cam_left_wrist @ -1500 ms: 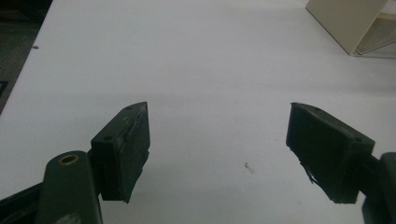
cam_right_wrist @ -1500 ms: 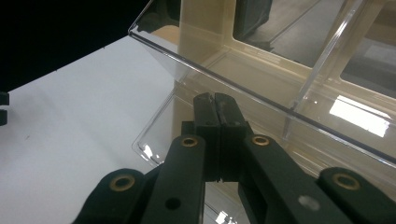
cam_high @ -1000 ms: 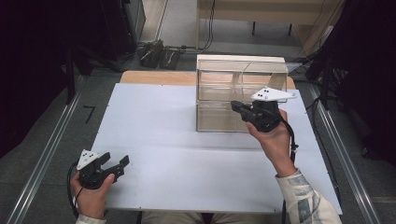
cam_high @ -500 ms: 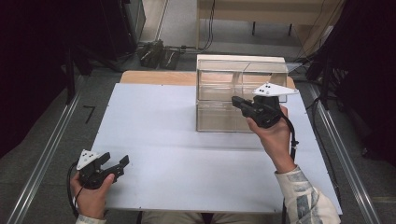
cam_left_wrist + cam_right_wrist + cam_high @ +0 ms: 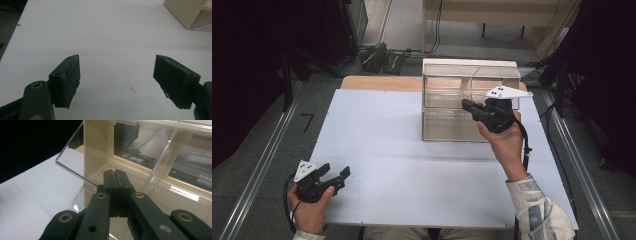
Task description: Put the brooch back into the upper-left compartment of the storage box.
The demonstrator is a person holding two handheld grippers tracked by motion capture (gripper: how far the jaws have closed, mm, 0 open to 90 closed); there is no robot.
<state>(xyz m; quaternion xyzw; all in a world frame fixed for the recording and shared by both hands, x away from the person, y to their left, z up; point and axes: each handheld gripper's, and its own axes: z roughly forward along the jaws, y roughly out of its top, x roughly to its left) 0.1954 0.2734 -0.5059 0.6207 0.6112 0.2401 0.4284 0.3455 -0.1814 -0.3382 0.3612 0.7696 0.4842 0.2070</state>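
Meanwhile, right claw [image 5: 468, 106], shut, has perhaps edged along the clear box [image 5: 447, 127].

We see a clear, glossy plastic storage box with cream-coloured opaque walls [image 5: 470, 102]; its see-through panels throw bright reflections and look smooth. The broad white tabletop [image 5: 412, 165] looks matt and smooth, and a bare strip of light wood [image 5: 379, 83] shows at its twelve o'clock edge. The right black plastic gripper [image 5: 115, 178] looks matt, with shiny brass-coloured metal rings at its pivots. The left black plastic gripper [image 5: 116, 75] carries pads with a rougher, torn-looking face. The patterned sleeve [image 5: 539, 212] looks like soft cloth.
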